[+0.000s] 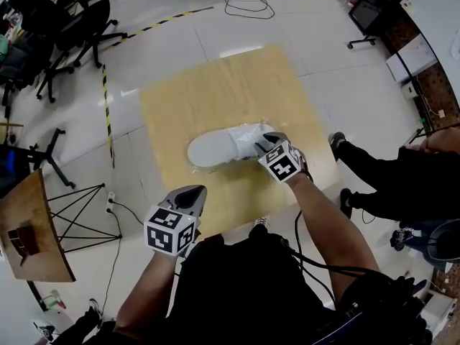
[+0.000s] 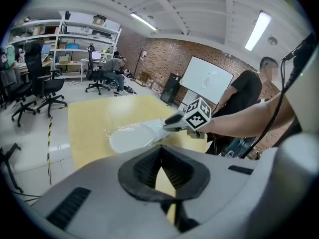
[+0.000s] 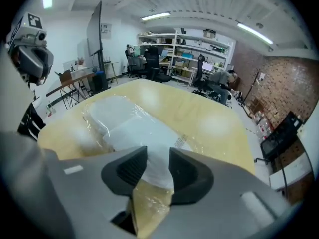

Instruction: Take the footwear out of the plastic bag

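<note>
The white shoe (image 1: 215,148), inside a clear plastic bag (image 3: 180,142), lies on the pale wooden counter (image 1: 215,92) just ahead of the right claw (image 3: 158,167), whose jaws stand apart astride the bag's crinkled end. The left claw (image 2: 160,169), closed and empty, hangs well back. The film looks thin, slippery and floppy; the shoe looks light and smoothly rounded. Loose film seems the best place to pinch.

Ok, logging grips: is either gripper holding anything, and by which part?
Left gripper: shut, empty. Right gripper: open jaws straddle one end of the bagged shoe; no pinch shows.
</note>
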The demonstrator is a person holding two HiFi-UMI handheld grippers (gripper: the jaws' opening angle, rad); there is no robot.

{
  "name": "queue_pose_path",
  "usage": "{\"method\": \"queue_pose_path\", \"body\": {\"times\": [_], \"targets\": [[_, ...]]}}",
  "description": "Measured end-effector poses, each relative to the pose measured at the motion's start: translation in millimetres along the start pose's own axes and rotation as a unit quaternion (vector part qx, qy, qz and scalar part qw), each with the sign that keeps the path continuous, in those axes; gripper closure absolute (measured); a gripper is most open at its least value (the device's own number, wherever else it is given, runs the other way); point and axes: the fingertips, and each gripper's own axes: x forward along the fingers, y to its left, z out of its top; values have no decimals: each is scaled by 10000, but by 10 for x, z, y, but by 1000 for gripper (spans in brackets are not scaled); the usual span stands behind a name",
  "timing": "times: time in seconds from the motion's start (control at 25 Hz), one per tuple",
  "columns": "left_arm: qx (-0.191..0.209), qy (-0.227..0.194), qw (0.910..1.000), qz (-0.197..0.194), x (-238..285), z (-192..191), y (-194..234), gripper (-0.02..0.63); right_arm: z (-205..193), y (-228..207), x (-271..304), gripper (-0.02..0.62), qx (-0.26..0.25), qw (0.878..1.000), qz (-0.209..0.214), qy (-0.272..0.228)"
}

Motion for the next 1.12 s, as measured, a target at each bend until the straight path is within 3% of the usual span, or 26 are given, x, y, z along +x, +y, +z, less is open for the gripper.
{"method": "queue_pose_path", "body": {"times": [0.12,0.2,0.32,0.4,0.44,0.52,0.6,0.68,0.76,0.84,0.96,1.12], "targets": [[167,156,9997,13,157,19,10,600,-69,102,-27,496,599,9982,-21,87],[289,227,9993,14,256,35,33,600,-127,289,-81,497,1332,9909,108,127],[453,334,9984,18,420,48,56,600,-165,793,-244,497,2196,9713,912,109],[577,401,9975,-9,551,82,57,598,-111,1095,-466,495,2269,9614,1553,-91],[677,413,9968,-29,613,124,58,600,-68,1144,-615,499,2196,9608,1661,-309],[977,455,9941,-69,739,177,39,600,-129,1043,-902,516,2064,9670,1336,-662],[1358,696,9881,-189,921,79,-15,598,-408,884,-1070,518,2158,9710,826,-616],[1690,1154,9781,-376,1132,-159,-66,598,-596,862,-1110,510,2217,9720,616,-483],[1849,1568,9693,-418,1285,-394,-47,598,-537,973,-1041,500,1905,9784,593,-535],[1866,1701,9669,-370,1360,-528,2,598,-381,1149,-886,495,1316,9877,582,-613],[1766,1508,9720,-369,1407,-530,2,598,-352,1408,-629,495,398,9969,553,-395],[1469,1467,9770,-496,1412,-535,-32,600,-551,1575,-574,500,-252,9987,387,-191]]}}
